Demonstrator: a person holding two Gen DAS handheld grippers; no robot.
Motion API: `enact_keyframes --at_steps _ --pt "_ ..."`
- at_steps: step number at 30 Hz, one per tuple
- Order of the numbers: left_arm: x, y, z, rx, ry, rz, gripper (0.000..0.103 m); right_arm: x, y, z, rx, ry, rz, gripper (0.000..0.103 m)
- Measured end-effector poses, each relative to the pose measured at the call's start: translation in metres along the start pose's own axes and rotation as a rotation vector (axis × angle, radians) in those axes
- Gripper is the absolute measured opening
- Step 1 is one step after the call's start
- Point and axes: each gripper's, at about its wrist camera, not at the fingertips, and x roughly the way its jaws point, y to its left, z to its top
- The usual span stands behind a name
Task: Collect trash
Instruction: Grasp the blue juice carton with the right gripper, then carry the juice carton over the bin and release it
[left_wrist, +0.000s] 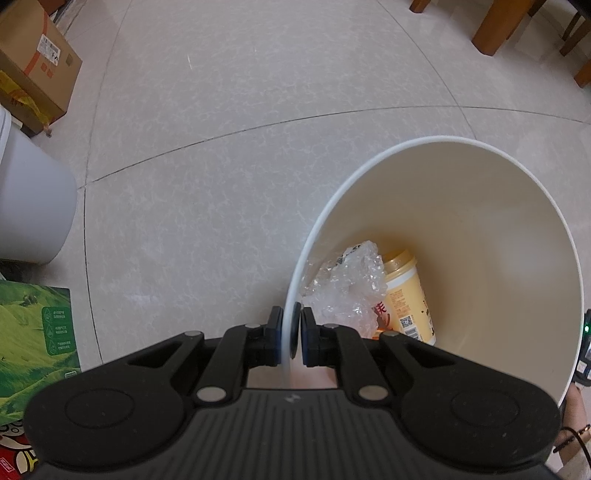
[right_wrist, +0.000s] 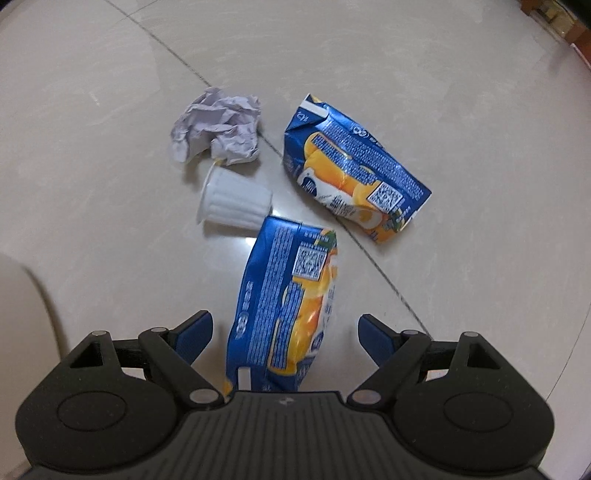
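Observation:
My left gripper (left_wrist: 289, 338) is shut on the rim of a white trash bin (left_wrist: 436, 142), one pad outside the wall and one inside. In the bin lie a yellow bottle (left_wrist: 406, 295) and crumpled clear plastic (left_wrist: 351, 284). My right gripper (right_wrist: 285, 338) points down at the floor with its jaws wide apart, and a blue and orange juice carton (right_wrist: 291, 295) lies between the fingers without touching the pads. A second crushed carton (right_wrist: 354, 166), a white ribbed cup (right_wrist: 236, 201) on its side and a ball of crumpled paper (right_wrist: 218, 127) lie beyond it.
A cardboard box (left_wrist: 35, 66), a white container (left_wrist: 33, 195) and a green box (left_wrist: 35, 336) stand to the left of the bin. Wooden furniture legs (left_wrist: 498, 26) are at the far right. The bin's wall (right_wrist: 22, 306) shows at the left of the right wrist view.

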Motion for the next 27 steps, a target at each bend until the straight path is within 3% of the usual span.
enact_keyframes --at_steps 8,16,20,27 --pt "0.0 -0.001 0.001 0.0 0.001 0.001 0.008 0.011 0.007 0.01 -0.017 -0.001 -0.027 0.066" --pt "0.0 -0.002 0.0 0.003 -0.001 0.003 0.008 0.006 0.008 0.009 -0.029 -0.004 -0.021 0.065" --pt "0.0 -0.001 0.0 0.001 -0.001 0.002 0.008 -0.007 0.011 0.007 -0.07 0.02 -0.02 0.064" --pt "0.0 -0.002 0.0 0.002 -0.002 0.007 0.008 -0.078 0.016 0.009 -0.234 -0.053 0.01 0.059"
